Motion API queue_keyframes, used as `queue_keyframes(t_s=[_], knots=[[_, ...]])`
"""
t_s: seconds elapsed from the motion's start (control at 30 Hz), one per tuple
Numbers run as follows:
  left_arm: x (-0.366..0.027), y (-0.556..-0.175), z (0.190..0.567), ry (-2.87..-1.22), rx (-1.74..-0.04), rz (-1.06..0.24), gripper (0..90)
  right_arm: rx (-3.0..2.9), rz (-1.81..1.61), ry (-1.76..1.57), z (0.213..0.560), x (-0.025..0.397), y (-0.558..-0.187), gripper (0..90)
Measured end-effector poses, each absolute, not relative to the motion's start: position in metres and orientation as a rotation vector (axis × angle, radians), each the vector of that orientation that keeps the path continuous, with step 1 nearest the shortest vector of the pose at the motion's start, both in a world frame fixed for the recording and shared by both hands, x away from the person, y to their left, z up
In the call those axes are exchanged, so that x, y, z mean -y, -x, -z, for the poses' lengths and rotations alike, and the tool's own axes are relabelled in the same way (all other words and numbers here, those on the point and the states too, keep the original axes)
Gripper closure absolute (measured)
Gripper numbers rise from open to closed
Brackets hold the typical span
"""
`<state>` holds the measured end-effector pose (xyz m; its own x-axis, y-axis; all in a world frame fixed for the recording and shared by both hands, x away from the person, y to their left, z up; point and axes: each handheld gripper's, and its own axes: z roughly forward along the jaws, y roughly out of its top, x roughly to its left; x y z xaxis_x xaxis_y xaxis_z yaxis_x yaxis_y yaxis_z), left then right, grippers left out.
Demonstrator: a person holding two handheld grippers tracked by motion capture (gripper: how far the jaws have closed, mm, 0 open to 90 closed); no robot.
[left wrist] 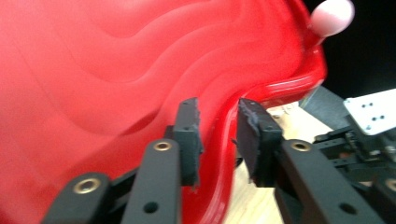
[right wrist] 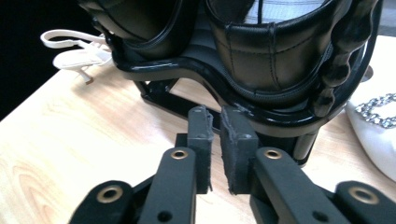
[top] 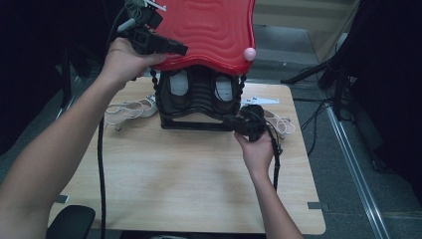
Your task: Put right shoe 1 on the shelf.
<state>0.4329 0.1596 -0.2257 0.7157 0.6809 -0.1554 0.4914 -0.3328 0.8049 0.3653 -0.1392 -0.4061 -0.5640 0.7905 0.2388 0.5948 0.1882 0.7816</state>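
A red wavy lid [top: 209, 30] with a pink knob [top: 249, 54] stands raised above a black case [top: 199, 99] at the back of the wooden table [top: 189, 179]. The case has two padded wells. My left gripper [top: 181, 50] is shut on the lid's front left rim; in the left gripper view the jaws [left wrist: 219, 135] straddle the red edge [left wrist: 116, 70]. My right gripper [top: 230, 119] sits low at the case's front right corner. In the right gripper view its jaws [right wrist: 216, 149] are shut with nothing between them, just in front of the case's black rim [right wrist: 261, 60].
A white strappy sandal [top: 132, 108] lies left of the case, and another white shoe [top: 281, 122] with a jewelled strap [right wrist: 378, 107] lies to its right. The table's near half is bare wood. A black rounded object [top: 72, 223] sits at the front left corner.
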Motion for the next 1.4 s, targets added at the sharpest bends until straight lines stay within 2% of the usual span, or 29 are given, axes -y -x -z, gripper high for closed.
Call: queue_keyframes(t_s=[0.07, 0.1, 0.17, 0.63, 1.27, 1.33, 1.4], knots=[[-0.161, -0.429, 0.223, -2.004, -0.882, -0.248, 66.1, -2.247, -1.317, -1.337, 0.406, 0.140, -0.365, 81.5], [-0.161, -0.425, 0.222, -2.013, -0.870, -0.243, 61.3, -2.272, -1.325, -1.309, 0.406, 0.140, -0.363, 79.0], [-0.162, -0.421, 0.223, -2.021, -0.862, -0.244, 57.8, -2.295, -1.336, -1.296, 0.406, 0.141, -0.361, 78.7], [-0.184, -0.380, 0.245, -1.997, -0.867, -0.210, 50.4, -2.358, -1.354, -1.180, 0.417, 0.145, -0.346, 77.8], [-0.198, -0.342, 0.309, -2.012, -0.910, -0.155, 48.9, -2.378, -1.379, -1.192, 0.449, 0.150, -0.329, 72.3], [-0.199, -0.341, 0.314, -2.012, -0.909, -0.160, 50.8, -2.367, -1.382, -1.188, 0.452, 0.151, -0.327, 71.3], [-0.203, -0.340, 0.328, -2.007, -0.902, -0.163, 56.7, -2.372, -1.379, -1.187, 0.454, 0.151, -0.325, 70.0]])
